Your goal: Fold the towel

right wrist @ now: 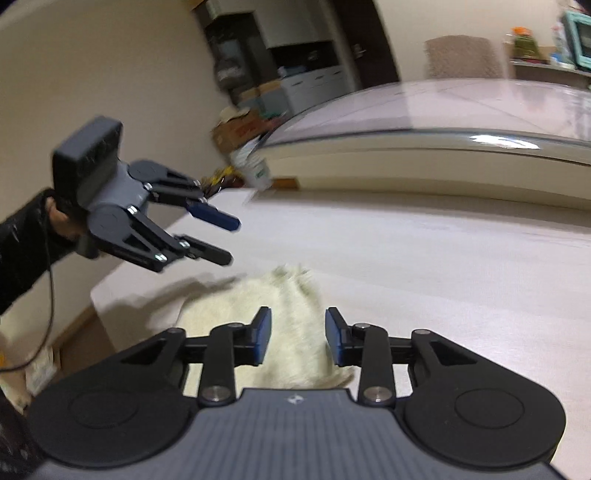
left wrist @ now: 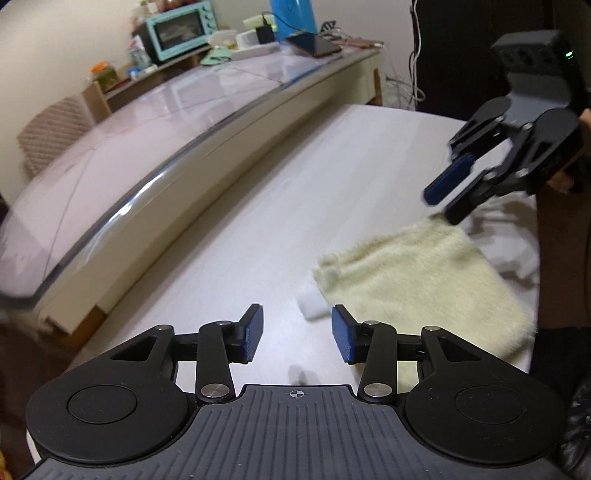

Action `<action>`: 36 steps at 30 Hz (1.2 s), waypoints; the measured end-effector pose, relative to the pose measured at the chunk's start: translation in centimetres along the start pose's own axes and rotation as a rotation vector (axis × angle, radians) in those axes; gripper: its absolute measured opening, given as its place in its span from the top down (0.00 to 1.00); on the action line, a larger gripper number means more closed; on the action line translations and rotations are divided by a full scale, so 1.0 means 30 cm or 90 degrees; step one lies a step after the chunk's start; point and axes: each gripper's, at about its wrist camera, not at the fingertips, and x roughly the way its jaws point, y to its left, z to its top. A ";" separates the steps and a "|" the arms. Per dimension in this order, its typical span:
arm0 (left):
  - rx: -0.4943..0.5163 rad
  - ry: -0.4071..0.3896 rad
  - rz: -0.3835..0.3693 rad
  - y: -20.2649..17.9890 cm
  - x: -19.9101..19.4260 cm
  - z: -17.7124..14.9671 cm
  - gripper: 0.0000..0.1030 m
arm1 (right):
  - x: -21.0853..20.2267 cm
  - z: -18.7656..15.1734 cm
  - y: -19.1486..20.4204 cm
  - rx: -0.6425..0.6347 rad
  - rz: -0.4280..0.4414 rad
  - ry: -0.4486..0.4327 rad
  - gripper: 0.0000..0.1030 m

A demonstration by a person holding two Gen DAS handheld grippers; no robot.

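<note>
Nearest the left wrist camera, the left gripper (left wrist: 297, 334) is seen with its two blue-padded fingers (left wrist: 253, 332) spread apart and nothing between them; only bare tabletop and a small white scrap (left wrist: 312, 306) lie in the gap. Just to its right, a pale yellow, fluffy towel (left wrist: 421, 280) is laid flat on the light wood-grain table (left wrist: 258, 229), near the table's edge and folded into a compact rectangle. In the right wrist view the same towel (right wrist: 295, 325) is seen directly below the right gripper (right wrist: 298, 341), whose blue pads are parted as well and are not pressed on the cloth. From the left view the right gripper (left wrist: 441, 206) is held above the towel's far corner, its lower finger close to the pile, though contact cannot be told through the blur. The left gripper (right wrist: 231, 240) is held by a hand (right wrist: 62, 221) in a black sleeve. Beyond the table a glossy, glass-topped counter (left wrist: 155, 122) is seen, with a mint-green toaster oven (left wrist: 181, 27) behind it.
</note>
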 end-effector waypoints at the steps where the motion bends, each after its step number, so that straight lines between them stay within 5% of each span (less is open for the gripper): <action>1: -0.006 -0.003 -0.001 -0.015 -0.019 -0.016 0.57 | 0.009 -0.007 0.016 -0.012 -0.003 0.009 0.70; 9: -0.065 0.002 0.030 -0.118 -0.028 -0.120 0.56 | 0.046 -0.068 0.041 -0.034 -0.025 0.042 0.72; 16: -0.087 -0.007 0.045 -0.115 -0.014 -0.150 0.46 | 0.055 -0.092 0.033 -0.013 -0.030 0.030 0.72; 23: -0.118 -0.032 0.061 -0.112 -0.052 -0.149 0.48 | -0.031 -0.061 0.028 -0.007 -0.041 -0.013 0.71; 31: -0.155 -0.063 0.063 -0.247 -0.084 -0.131 0.43 | -0.049 -0.152 0.248 -0.132 -0.005 -0.016 0.72; 36: -0.177 -0.053 0.064 -0.265 -0.041 -0.148 0.42 | -0.001 -0.198 0.306 -0.171 -0.032 0.014 0.72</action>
